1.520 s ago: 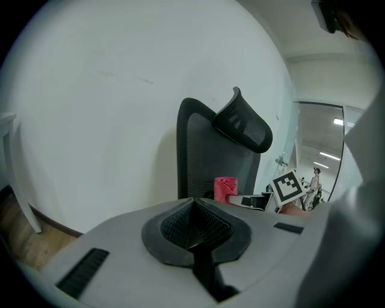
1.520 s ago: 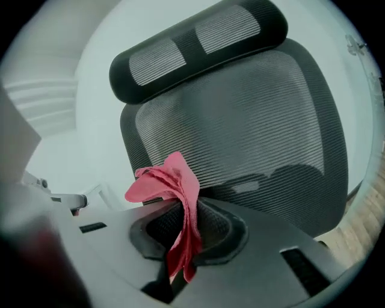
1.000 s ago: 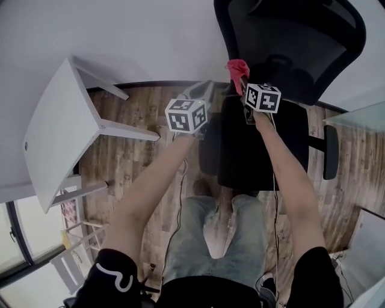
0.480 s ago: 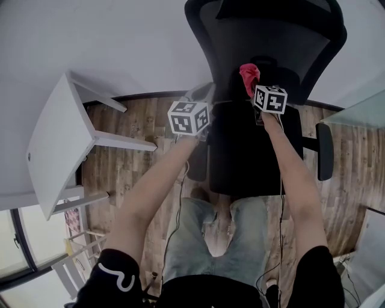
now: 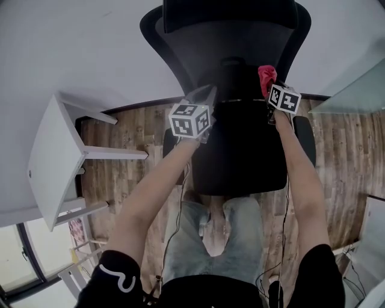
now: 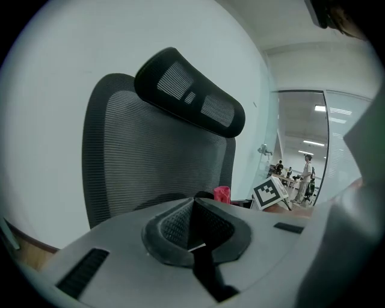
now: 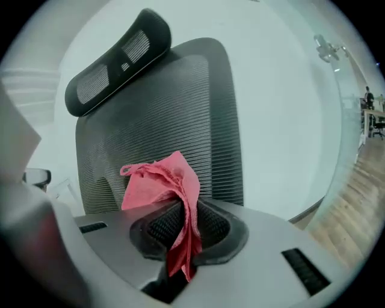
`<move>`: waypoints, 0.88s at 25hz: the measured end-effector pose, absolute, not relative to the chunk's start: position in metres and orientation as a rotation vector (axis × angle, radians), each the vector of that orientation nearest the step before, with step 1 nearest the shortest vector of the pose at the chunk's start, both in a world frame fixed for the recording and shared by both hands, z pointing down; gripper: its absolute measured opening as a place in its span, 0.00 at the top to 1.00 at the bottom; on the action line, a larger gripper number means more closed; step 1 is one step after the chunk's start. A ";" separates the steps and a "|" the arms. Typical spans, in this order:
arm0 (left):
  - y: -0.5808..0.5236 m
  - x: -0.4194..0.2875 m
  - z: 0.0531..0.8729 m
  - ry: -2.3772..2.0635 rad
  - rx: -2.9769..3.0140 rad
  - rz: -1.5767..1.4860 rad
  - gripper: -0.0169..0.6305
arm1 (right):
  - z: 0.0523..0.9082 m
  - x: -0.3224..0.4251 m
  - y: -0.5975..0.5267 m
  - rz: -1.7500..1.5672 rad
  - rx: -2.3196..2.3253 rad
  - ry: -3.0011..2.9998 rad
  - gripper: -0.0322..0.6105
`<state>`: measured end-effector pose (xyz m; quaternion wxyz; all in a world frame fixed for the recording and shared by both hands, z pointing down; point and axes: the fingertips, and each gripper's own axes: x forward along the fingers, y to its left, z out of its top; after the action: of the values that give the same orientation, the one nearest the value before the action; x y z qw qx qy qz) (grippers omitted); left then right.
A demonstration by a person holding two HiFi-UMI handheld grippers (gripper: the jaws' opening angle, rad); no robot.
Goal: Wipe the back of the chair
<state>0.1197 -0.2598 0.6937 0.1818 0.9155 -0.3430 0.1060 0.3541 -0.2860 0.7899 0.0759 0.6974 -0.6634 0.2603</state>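
R gripper (image 7: 183,234) has its jaws pinched tight on the red cloth (image 7: 161,180). The cloth bunches above the pads and a tail hangs down thru the seam, so I can't see the pad faces where they grip. L gripper (image 6: 194,227) jaws are pressed together w/ nothing between them.

The chair (image 5: 240,60) fills the top centre of the head view, its mesh back (image 7: 174,114) facing me. The headrest (image 5: 228,15) is cut off by the top edge. In that view the cloth sits upper right, by the back's right edge, just above the R marker cube (image 5: 284,100). I can't tell if it touches the mesh. In the R gripper view the mesh is right behind it.

L gripper is centre-left of the head view, near the rear left corner of the seat (image 5: 246,150), its tips partly hidden behind the L marker cube (image 5: 189,118). The chair base is hidden under the seat. A white table (image 5: 51,162) is at left.
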 end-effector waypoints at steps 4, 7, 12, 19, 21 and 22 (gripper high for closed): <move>-0.254 0.147 0.691 -0.947 2.589 0.329 0.94 | 0.787 0.395 -0.274 0.786 2.115 -1.941 0.85; -0.253 0.162 0.684 -0.949 2.584 0.340 0.94 | 0.784 0.415 -0.266 0.797 2.129 -1.917 0.85; -0.236 0.173 0.675 -0.963 2.551 0.366 0.94 | 0.776 0.424 -0.248 0.842 2.097 -1.933 0.85; -0.199 0.166 0.626 -0.974 2.549 0.339 0.94 | 0.708 0.378 -0.207 0.751 1.907 -2.160 0.85; -0.184 0.161 0.608 -0.962 2.571 0.328 0.94 | 0.681 0.360 -0.189 0.703 1.870 -2.206 0.85; -0.176 0.156 0.599 -0.960 2.576 0.317 0.94 | 0.667 0.350 -0.179 0.676 1.847 -2.229 0.85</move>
<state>0.1562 -0.1758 0.5992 0.1862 0.9146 -0.3407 0.1126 0.3496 -0.1792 0.6674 0.0846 0.6190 -0.7472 0.2267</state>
